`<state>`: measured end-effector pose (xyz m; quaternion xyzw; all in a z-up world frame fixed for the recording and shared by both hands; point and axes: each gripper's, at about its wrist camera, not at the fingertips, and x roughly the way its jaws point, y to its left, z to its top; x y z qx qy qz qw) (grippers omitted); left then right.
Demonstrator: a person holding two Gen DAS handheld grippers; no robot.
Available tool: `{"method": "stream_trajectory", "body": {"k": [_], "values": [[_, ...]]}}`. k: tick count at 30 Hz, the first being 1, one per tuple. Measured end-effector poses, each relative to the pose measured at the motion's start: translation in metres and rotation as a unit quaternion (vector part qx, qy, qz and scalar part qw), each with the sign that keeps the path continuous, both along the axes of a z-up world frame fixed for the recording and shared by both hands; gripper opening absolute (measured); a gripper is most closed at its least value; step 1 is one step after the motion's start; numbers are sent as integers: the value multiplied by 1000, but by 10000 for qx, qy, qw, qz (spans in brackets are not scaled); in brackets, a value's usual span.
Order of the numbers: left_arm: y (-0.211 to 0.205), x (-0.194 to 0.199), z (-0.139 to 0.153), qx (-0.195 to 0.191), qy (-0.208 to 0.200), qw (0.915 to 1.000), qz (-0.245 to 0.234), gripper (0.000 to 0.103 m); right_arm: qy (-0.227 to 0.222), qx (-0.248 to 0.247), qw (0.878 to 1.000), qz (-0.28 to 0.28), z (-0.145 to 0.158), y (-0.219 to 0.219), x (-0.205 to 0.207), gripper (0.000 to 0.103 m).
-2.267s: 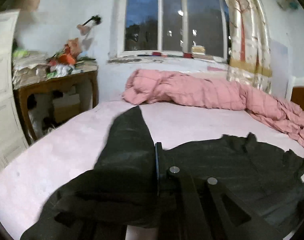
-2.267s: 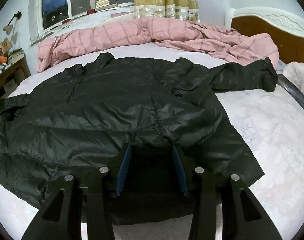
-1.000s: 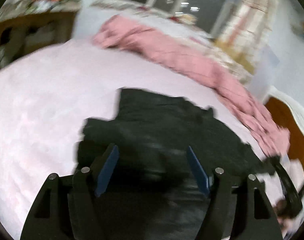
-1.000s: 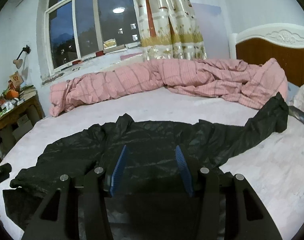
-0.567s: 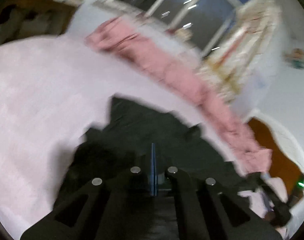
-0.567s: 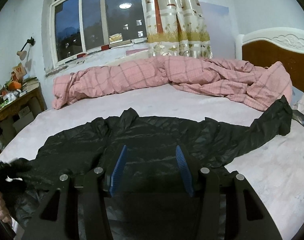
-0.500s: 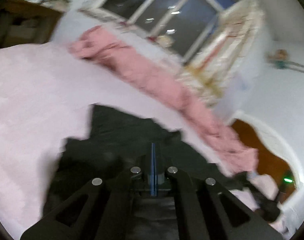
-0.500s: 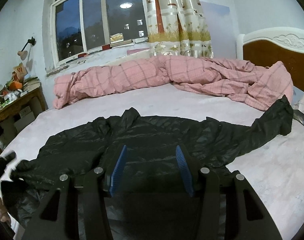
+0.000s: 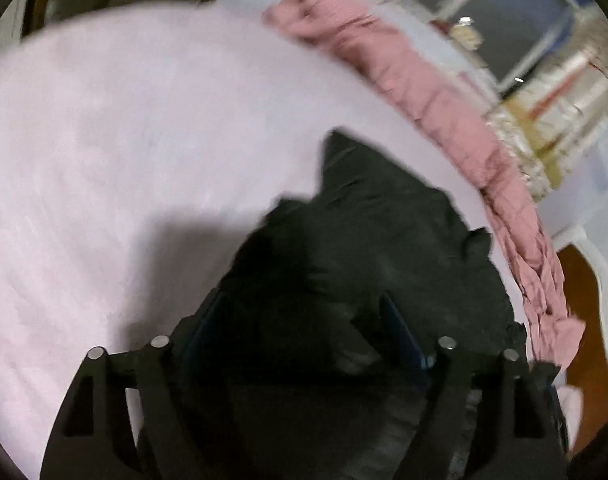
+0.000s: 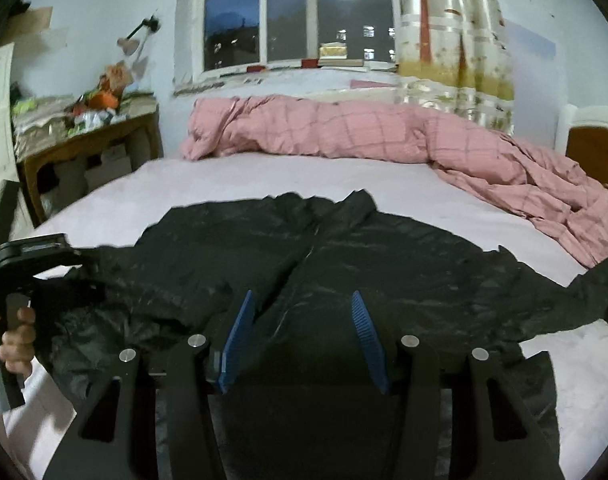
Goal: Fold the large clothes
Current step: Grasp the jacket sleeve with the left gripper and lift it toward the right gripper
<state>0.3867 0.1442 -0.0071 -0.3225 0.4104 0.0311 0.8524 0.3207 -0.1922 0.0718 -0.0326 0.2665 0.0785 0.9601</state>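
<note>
The right wrist view shows the black jacket (image 10: 344, 256) spread on the bed (image 10: 404, 184) under the half-open, empty right tool (image 10: 300, 340), while the blurred left view shows the left tool (image 9: 304, 340) opening over its edge

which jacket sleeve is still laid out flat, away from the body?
The sleeve on the headboard side, stretched out toward the pink quilt. The other sleeve, beside the left tool, is bunched against the jacket.
</note>
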Motion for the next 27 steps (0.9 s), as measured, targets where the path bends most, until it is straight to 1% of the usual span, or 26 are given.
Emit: {"method": "stream_trajectory", "body": {"k": [1, 3, 4, 5, 6, 8, 9, 12, 13, 15, 16, 17, 18, 20, 21, 22, 23, 24, 25, 26, 27], "values": [[3, -1, -7, -140, 39, 9999, -11, 72, 13, -76, 10000, 13, -3, 4, 0, 53], [5, -1, -12, -616, -131, 9978, -206, 56, -21, -249, 9997, -10, -4, 9, -1, 53], [4, -3, -10, -777, -282, 9962, -277, 36, -75, -372, 9993, -68, -4, 11, -2, 53], [2, -6, -5, -807, -433, 9953, -329, 19, -113, -434, 9989, -114, -4, 11, -3, 53], [0, -9, 3, -662, -578, 9956, -339, 16, -146, -441, 9988, -135, -3, 10, -4, 53], [-8, -20, 24, -282, -967, 9944, -309, 15, -170, -311, 9993, -120, 1, 7, -6, 53], [-14, -25, 34, -194, -1208, 9918, -361, 15, -185, -281, 9994, -120, 3, 5, -7, 53], [-26, -34, 58, -164, -1806, 9811, -679, 15, -210, -290, 9994, -27, 4, 6, -9, 53], [-32, -38, 65, -118, -2005, 9761, -824, 15, -193, -288, 9994, 9, 3, 7, -9, 53], [-44, -39, 73, -74, -2280, 9671, -1123, 15, -141, -221, 9996, 92, 3, 8, -9, 53], [-49, -40, 76, -124, -2418, 9615, -1301, 15, -85, -146, 9997, 192, 2, 9, -9, 53], [-52, -40, 78, -259, -2502, 9563, -1490, 15, -62, -99, 9996, 250, 2, 10, -9, 53], [-56, -38, 78, -497, -2527, 9513, -1696, 15, -45, -17, 9994, 338, 2, 11, -11, 53], [-61, -30, 74, -1020, -2471, 9454, -1864, 15, -62, 136, 9978, 643, 4, 14, -15, 53], [-62, -27, 72, -1256, -2485, 9400, -1970, 15, -85, 159, 9964, 831, 5, 17, -19, 53], [-63, -24, 71, -1379, -2478, 9369, -2044, 15, -106, 151, 9946, 1017, 6, 20, -22, 53], [-63, -23, 72, -1429, -2459, 9359, -2079, 15, -126, 134, 9929, 1179, 6, 24, -25, 53], [-64, -23, 72, -1423, -2475, 9354, -2087, 15, -145, 121, 9903, 1379, 6, 29, -29, 53], [-65, -23, 74, -1443, -2510, 9328, -2146, 15, -139, 113, 9869, 1602, 5, 35, -32, 53], [-65, -23, 74, -1515, -2528, 9288, -2248, 15, -112, 112, 9851, 1713, 3, 40, -34, 53], [-67, -23, 75, -1628, -2533, 9223, -2421, 15, -85, 147, 9840, 1775, 1, 45, -34, 53]]}}
